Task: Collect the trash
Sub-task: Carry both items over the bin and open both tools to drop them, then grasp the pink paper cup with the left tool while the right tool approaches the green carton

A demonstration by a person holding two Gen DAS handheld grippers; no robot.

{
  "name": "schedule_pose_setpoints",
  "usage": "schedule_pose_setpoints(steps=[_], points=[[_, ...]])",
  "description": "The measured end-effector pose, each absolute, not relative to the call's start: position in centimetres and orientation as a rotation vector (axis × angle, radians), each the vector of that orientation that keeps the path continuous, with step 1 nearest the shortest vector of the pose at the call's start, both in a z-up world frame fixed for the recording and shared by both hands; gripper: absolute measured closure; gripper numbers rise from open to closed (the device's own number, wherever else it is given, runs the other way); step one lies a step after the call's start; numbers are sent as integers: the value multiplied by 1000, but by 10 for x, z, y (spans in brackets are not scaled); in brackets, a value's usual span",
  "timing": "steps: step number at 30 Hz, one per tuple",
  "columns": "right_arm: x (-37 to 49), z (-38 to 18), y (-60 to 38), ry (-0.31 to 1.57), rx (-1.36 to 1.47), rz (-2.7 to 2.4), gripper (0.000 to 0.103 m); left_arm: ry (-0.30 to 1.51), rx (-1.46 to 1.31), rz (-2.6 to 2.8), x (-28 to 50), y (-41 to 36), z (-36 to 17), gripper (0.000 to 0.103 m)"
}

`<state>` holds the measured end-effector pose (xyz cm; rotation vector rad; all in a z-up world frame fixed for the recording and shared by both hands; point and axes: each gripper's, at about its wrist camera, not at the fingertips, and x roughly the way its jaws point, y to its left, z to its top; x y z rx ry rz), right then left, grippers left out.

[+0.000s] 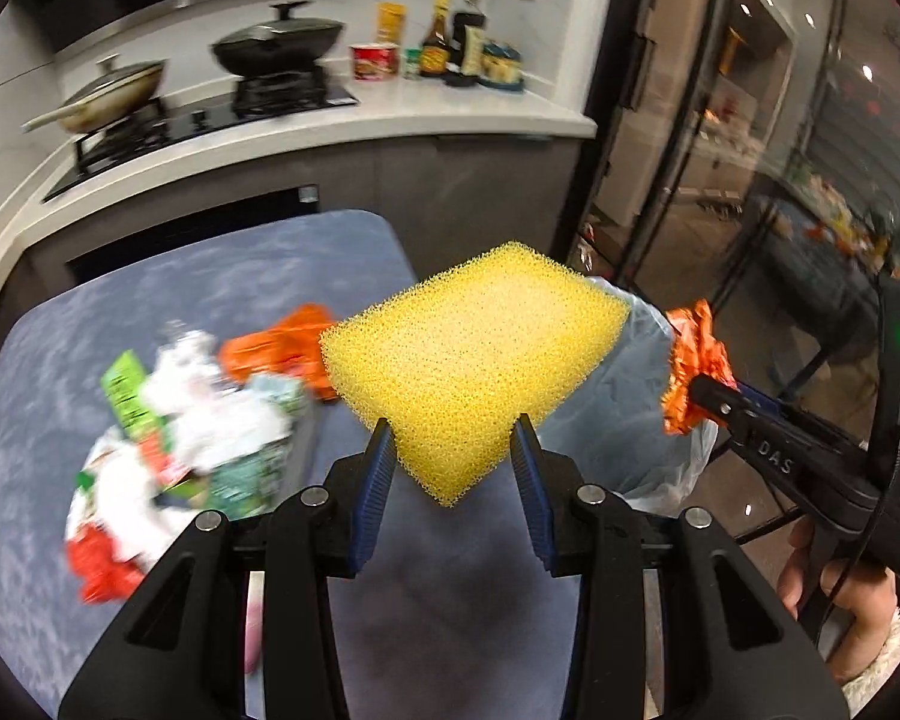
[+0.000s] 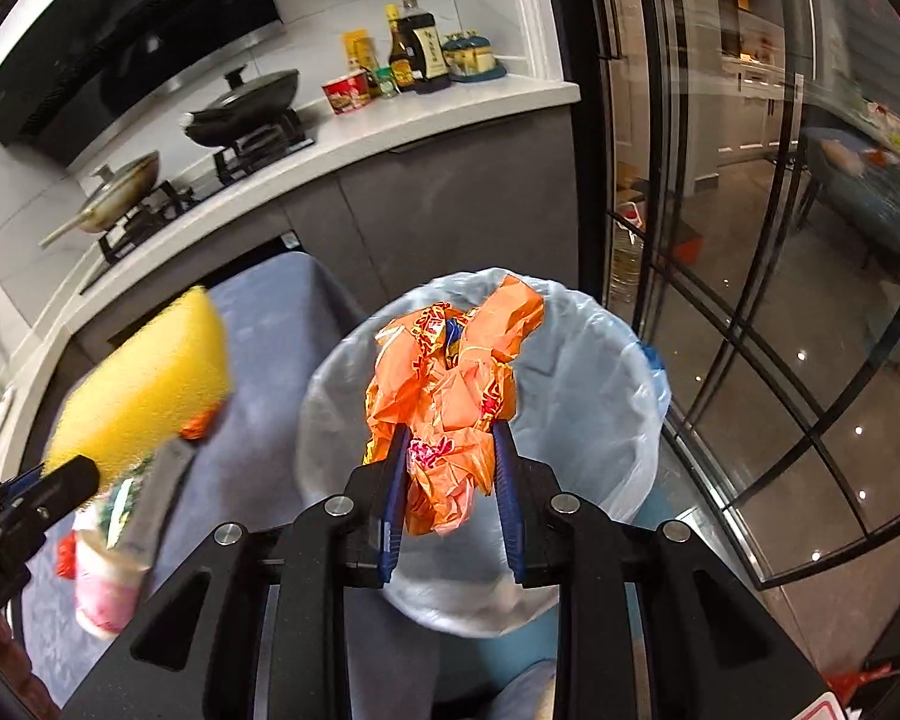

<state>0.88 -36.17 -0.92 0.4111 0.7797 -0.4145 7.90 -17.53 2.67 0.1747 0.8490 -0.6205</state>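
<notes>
Gripping a yellow sponge [image 1: 468, 360], the left gripper [image 1: 455, 450] has its jaws closed on the sponge's near corner above the blue desk [image 1: 360, 570]. The right gripper [image 2: 450, 474] pinches a crumpled orange wrapper [image 2: 450, 384] over the lined bin [image 2: 600, 420]. More trash [image 1: 192, 426] lies on the desk; pans [image 1: 276, 42] sit beyond.

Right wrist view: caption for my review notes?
Right gripper holds crumpled orange wrapper above lined trash bin; yellow sponge alongside.

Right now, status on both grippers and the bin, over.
Left gripper shut on sponge. Right gripper shut on orange wrapper, over bin. Nothing in the way.
</notes>
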Motion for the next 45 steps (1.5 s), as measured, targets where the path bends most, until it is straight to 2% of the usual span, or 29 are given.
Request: schedule_pose_setpoints(steps=[7,9,11,13,14,17,21,29,35,36,38,45], points=[[35,-41,-390,848,407,-409,77,911,239,-673,96,-246,-8,65],[39,-48,-395,866,409,-402,73,929,265,-673,100,-261,-18,65],[40,-53,-399,869,405,-409,64,951,279,-667,105,-274,-26,63],[37,-54,-403,858,407,-414,51,980,281,-675,109,-283,-33,60],[36,-54,-404,853,404,-424,49,991,282,-673,111,-285,-36,57],[34,-52,-407,844,400,-444,48,981,274,-674,112,-290,-38,48],[23,-43,-409,817,427,-447,48,972,254,-672,111,-289,-33,46],[16,-19,-384,784,398,-410,48,949,202,-633,104,-260,-15,45],[13,-3,-351,770,350,-369,48,928,151,-551,101,-205,-1,44],[13,0,-345,768,345,-359,48,923,150,-531,100,-195,1,42],[13,3,-332,765,336,-342,47,907,155,-494,97,-174,5,31],[14,3,-282,782,307,-265,45,908,124,-396,82,-92,4,23]])
